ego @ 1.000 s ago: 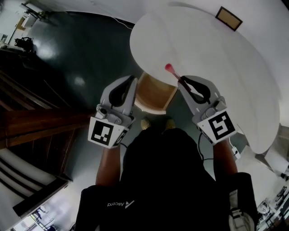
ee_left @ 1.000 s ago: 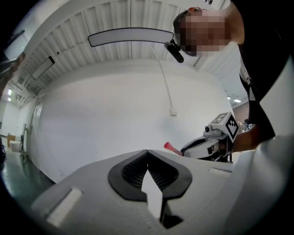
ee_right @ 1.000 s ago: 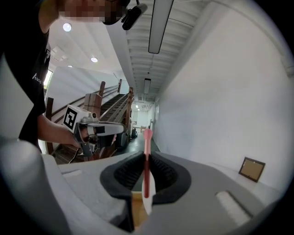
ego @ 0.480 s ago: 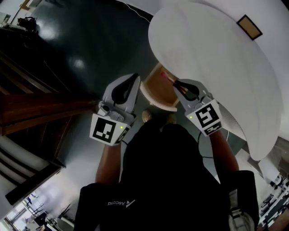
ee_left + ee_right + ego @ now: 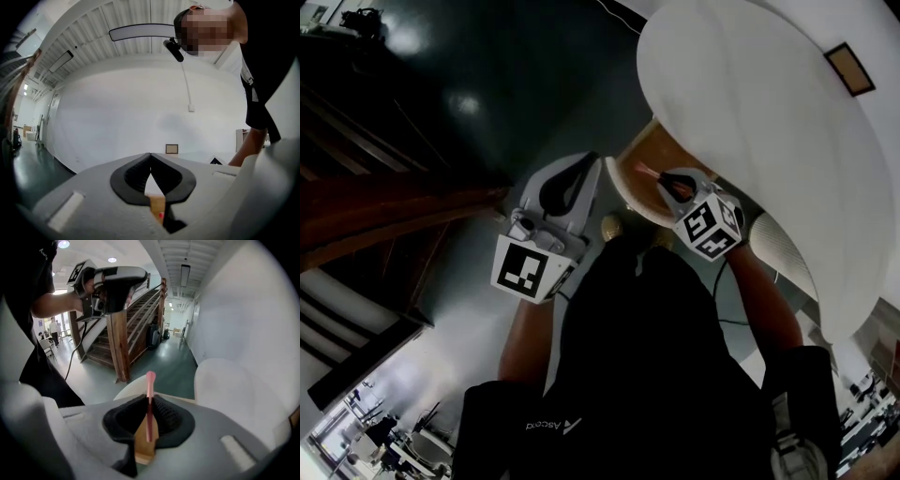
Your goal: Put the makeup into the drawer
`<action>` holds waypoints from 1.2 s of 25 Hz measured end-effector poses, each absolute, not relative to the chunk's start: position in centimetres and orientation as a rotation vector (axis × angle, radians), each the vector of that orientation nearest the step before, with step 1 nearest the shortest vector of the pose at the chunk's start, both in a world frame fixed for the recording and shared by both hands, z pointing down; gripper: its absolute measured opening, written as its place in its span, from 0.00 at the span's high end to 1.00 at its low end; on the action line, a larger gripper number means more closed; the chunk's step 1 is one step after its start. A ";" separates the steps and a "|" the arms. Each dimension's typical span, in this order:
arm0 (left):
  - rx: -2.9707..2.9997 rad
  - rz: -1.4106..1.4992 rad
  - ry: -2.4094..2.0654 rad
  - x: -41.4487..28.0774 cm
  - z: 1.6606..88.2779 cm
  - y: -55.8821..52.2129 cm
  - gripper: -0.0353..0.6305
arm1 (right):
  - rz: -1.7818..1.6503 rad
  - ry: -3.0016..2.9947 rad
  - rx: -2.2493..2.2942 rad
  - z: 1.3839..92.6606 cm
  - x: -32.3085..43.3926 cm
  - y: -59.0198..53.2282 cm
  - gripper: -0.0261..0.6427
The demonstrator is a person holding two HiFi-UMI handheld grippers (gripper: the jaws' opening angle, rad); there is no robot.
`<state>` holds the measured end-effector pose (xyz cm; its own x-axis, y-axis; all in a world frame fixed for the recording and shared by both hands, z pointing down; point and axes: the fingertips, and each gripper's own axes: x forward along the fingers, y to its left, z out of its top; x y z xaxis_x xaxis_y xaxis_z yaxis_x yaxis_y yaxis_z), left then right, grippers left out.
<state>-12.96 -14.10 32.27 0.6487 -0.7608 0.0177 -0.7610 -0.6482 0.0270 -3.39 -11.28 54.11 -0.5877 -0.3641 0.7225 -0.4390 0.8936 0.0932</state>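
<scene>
Nearby, a wooden staircase (image 5: pixel 121 343) rises beside the table's (image 5: pixel 750 103) open drawer (image 5: pixel 647 155).

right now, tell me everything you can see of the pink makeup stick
The makeup stick is thin, pink, plastic-looking, with a slightly wider rounded tip. The right gripper is shut on its shaft, the tip poking out past the jaws. It is held over the open wooden drawer; nothing else visibly touches it.

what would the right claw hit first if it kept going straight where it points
Most likely the open wooden drawer: the right claw angles down at it, and the pink makeup stick it grips would touch first. Depth is unclear.
</scene>
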 end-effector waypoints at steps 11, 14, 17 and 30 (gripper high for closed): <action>2.737 0.094 -1.307 -15.1 36.9 -14.5 0.93 | 0.193 -2.084 0.413 64.7 -4.1 -12.5 0.88; 2.728 0.104 -1.299 -15.3 37.5 -14.6 0.93 | 0.171 -2.043 0.371 66.9 -4.4 -13.1 0.88; 2.705 0.117 -1.308 -15.9 38.0 -14.4 0.93 | 0.169 -2.004 0.328 69.0 -4.5 -13.2 0.88; 2.645 0.186 -1.365 -19.5 39.8 -14.1 0.93 | 0.195 -1.882 0.245 75.2 -5.4 -13.9 0.88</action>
